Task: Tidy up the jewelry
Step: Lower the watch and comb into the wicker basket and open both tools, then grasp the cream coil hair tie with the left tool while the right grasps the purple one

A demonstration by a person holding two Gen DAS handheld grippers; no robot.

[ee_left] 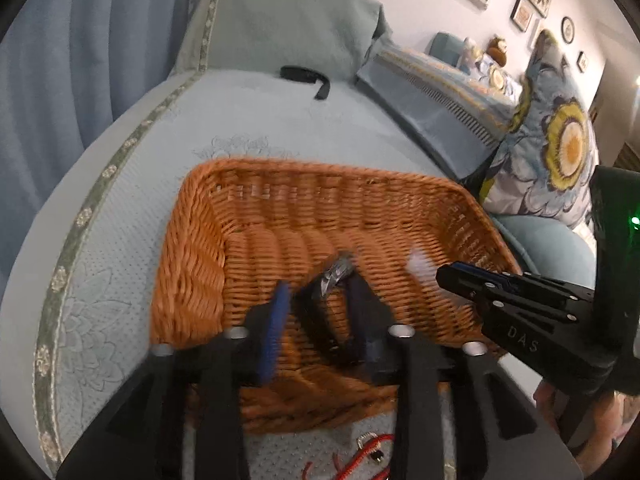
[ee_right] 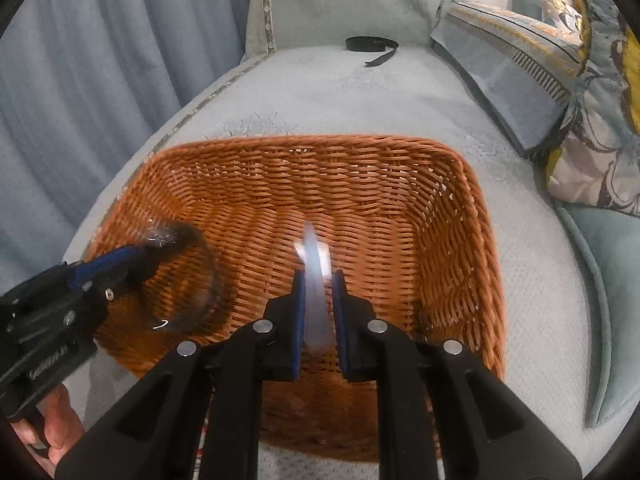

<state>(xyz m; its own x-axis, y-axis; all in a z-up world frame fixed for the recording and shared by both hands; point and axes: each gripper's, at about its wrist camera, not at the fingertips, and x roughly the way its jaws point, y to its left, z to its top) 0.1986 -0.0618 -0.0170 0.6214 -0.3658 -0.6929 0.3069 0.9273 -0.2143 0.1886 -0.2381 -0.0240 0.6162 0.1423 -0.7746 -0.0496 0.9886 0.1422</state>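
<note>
An orange wicker basket [ee_left: 320, 172] [ee_right: 320, 140] sits on a pale blue bed cover. Both grippers reach into it from the near side. My left gripper [ee_left: 319, 284] [ee_right: 136, 250] has its jaws apart, with a blurred dark bracelet [ee_left: 334, 276] [ee_right: 184, 280] loose between the fingertips over the basket floor. My right gripper [ee_right: 319, 276] [ee_left: 442, 276] stands slightly open around a blurred white translucent bangle [ee_right: 316, 280] [ee_left: 416, 264], which looks loose between the blue pads.
A red cord piece [ee_left: 372, 452] lies on the cover in front of the basket. A black strap [ee_left: 306, 76] [ee_right: 372, 46] rests near the headboard cushion. Patterned pillows [ee_left: 560, 148] [ee_right: 592, 152] stand to the right and a blue curtain [ee_left: 80, 60] hangs left.
</note>
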